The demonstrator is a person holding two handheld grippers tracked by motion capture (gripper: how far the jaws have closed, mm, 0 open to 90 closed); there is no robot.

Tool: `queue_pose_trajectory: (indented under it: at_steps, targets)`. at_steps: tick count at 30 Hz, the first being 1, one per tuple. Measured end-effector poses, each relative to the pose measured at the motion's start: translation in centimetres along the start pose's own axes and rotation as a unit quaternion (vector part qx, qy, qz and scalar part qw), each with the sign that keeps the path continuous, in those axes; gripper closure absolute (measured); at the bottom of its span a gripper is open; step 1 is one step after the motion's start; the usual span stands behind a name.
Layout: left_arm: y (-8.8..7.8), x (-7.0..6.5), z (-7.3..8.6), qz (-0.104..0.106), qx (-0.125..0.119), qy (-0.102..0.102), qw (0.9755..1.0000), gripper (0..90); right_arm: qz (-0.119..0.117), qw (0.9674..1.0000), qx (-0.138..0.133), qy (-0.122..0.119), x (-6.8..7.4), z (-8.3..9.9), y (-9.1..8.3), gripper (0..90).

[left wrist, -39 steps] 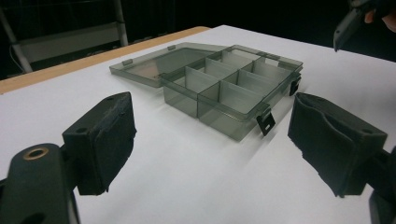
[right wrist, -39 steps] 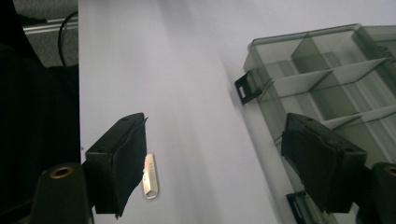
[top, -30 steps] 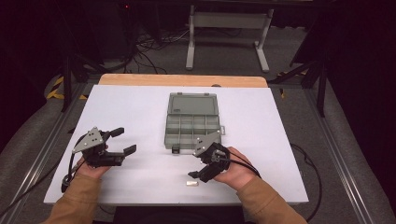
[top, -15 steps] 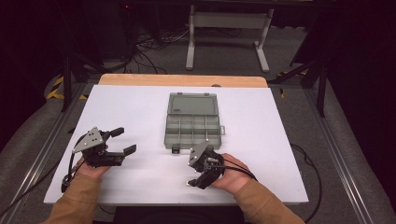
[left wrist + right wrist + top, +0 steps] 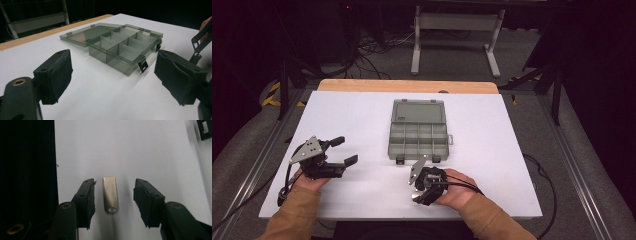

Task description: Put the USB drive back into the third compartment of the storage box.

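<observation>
A small silver metal stick [image 5: 110, 194] lies flat on the white table [image 5: 492, 150], close to its front edge. My right gripper [image 5: 114, 182] points down over it. Its jaws have just been closing and now stand on either side of the stick, with a gap on each side and neither pad touching. In the high view the right gripper [image 5: 418, 196] sits just in front of a grey compartment box [image 5: 418, 135] whose lid lies open. My left gripper [image 5: 348, 150] rests at the front left, open and empty. Its jaws [image 5: 113, 57] face the box [image 5: 125, 47].
The table's front edge runs just beside the stick, with dark space beyond it [image 5: 27, 170]. A wooden strip [image 5: 407, 86] borders the far edge. A metal stand [image 5: 452, 30] and cables lie on the floor behind. Bare white table lies between the two grippers.
My right gripper has sunk toward the table's front edge, its jaws narrowing around the stick. The left gripper and the box have not moved.
</observation>
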State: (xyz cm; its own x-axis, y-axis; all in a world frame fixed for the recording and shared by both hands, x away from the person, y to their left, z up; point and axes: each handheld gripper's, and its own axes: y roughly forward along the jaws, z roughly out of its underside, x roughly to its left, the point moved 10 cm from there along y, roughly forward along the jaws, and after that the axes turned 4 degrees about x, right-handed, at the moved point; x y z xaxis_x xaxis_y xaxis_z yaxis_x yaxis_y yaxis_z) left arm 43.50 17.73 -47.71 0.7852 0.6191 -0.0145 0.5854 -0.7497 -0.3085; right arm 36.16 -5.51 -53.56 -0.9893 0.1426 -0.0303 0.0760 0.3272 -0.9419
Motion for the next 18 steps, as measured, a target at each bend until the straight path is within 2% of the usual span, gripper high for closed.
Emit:
queue_pose_trajectory:
  at_steps: [4,16,18]
  targets:
    - [0.01,-0.01,-0.03,0.000,0.000,0.003,1.0000,15.3,-0.002,1.0000,0.001,0.001,0.10,0.04,0.13,57.6]
    - [0.03,-0.10,-0.03,0.000,0.000,0.003,1.0000,15.3,-0.004,0.9996,0.020,-0.019,0.58,-0.07,0.77,70.6]
    - [0.01,-0.08,-0.07,-0.001,-0.001,0.006,1.0000,15.3,-0.001,0.9994,0.017,-0.029,0.50,-0.18,0.83,72.5]
